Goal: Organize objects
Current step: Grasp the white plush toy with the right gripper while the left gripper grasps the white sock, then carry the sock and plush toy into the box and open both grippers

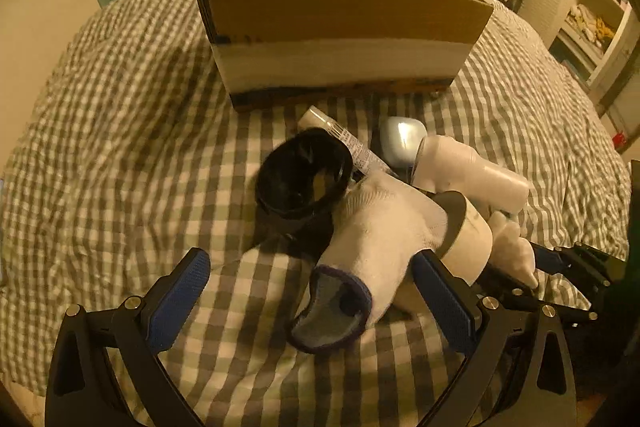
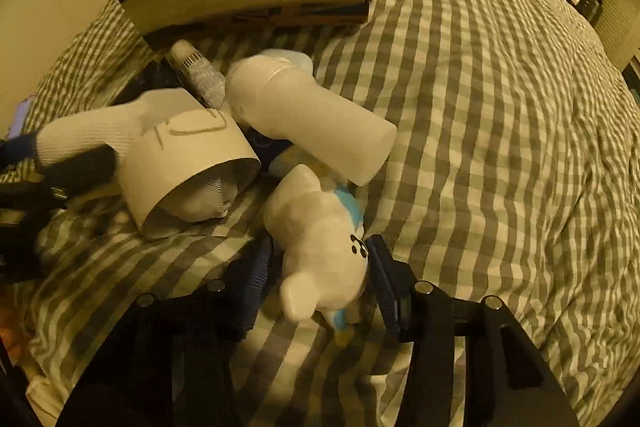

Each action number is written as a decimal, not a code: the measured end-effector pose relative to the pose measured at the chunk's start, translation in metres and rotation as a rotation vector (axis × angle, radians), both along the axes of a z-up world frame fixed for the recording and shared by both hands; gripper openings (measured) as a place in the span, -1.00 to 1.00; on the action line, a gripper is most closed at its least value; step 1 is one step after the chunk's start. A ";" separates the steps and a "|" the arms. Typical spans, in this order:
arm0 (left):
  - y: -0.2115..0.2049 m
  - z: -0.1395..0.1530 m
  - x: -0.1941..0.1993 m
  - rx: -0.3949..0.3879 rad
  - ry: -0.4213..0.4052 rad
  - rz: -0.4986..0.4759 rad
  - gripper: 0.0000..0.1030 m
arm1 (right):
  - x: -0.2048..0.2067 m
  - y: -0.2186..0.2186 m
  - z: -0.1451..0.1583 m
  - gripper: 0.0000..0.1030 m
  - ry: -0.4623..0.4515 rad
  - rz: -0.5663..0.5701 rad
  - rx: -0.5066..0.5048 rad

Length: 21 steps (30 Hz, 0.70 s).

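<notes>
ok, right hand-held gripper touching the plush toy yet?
Cannot tell. In the right wrist view the right hand-held gripper brackets the plush toy, pads close on both sides, but motion blur hides whether they press it.

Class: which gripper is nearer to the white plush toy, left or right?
Right. The right gripper has the white plush toy between its fingers; the left gripper sits at the white sock beside it.
</notes>
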<state>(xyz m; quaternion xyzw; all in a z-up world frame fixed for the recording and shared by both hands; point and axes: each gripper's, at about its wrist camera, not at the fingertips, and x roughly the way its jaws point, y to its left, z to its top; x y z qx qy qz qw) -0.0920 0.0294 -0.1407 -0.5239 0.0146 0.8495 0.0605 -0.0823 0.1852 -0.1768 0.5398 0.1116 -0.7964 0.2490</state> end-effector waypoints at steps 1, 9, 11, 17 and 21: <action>-0.001 -0.002 -0.001 0.018 0.000 -0.004 1.00 | 0.001 0.001 0.001 -0.11 0.000 -0.003 -0.001; 0.014 -0.003 0.002 0.043 -0.028 -0.100 -0.26 | 0.000 0.011 0.008 -0.20 -0.006 -0.030 -0.013; 0.018 -0.001 0.006 0.034 -0.026 -0.121 -0.37 | 0.002 0.009 0.011 -0.20 -0.003 -0.031 -0.009; 0.007 0.013 0.013 0.052 -0.019 -0.112 -0.55 | 0.006 0.008 0.023 -0.20 0.026 -0.041 0.001; 0.003 0.029 0.020 0.044 0.025 -0.100 -0.62 | 0.013 0.008 0.041 -0.20 0.068 -0.048 -0.008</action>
